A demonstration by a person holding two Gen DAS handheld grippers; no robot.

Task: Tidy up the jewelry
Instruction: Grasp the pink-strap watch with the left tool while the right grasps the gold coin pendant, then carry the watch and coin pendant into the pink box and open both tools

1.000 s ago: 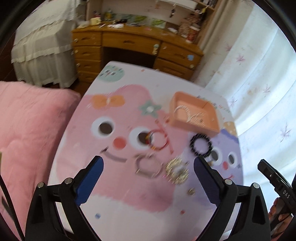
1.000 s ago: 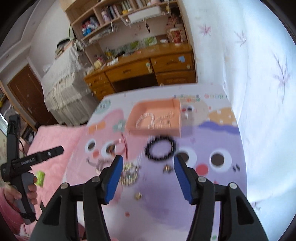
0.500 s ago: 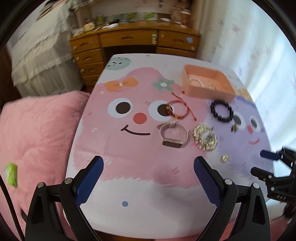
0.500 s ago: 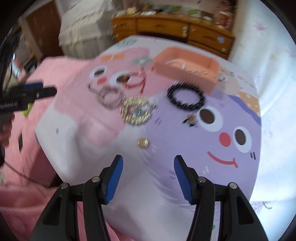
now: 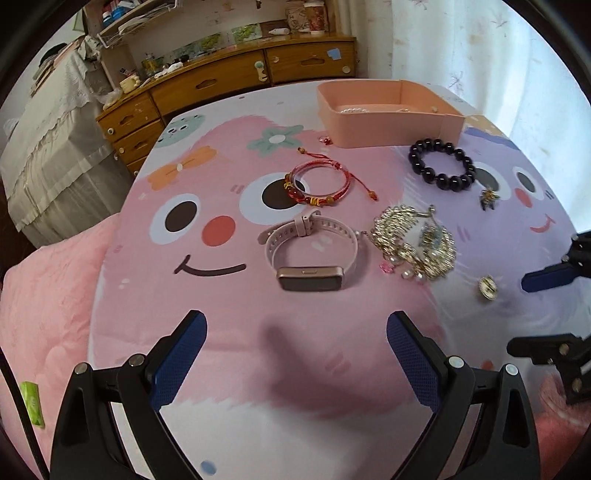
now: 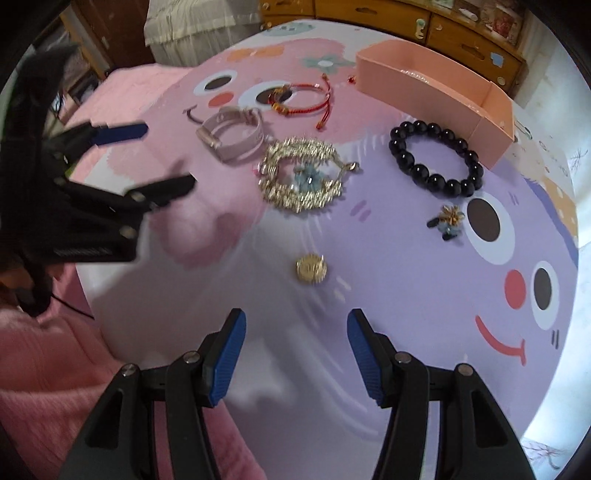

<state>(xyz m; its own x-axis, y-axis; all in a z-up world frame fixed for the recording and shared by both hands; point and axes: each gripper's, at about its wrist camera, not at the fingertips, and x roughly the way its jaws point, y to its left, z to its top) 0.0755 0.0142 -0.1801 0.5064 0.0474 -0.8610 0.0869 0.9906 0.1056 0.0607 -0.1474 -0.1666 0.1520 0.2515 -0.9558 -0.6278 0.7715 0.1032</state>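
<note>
The left gripper [image 5: 295, 345] hangs above the cartoon-printed bench [image 5: 229, 369] with jaws spread wide, holding nothing; the right gripper [image 6: 293, 341] likewise gapes over the small round gold pendant [image 6: 311, 269]; the pink-strapped rectangular watch [image 5: 309, 254], gold spiky bracelet [image 5: 415, 242] and black beaded bracelet [image 5: 441, 168] lie loose near the peach rectangular tray [image 5: 388, 127].

Home bedroom, wooden dresser [image 5: 236, 77], cluttered shelves [image 5: 136, 14]

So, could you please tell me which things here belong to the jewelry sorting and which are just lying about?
Job:
pink tray
black bead bracelet
red cord bracelet
gold bracelet
gold pendant
flower charm
pink watch

Lying about:
wooden desk
green wrapper
</note>
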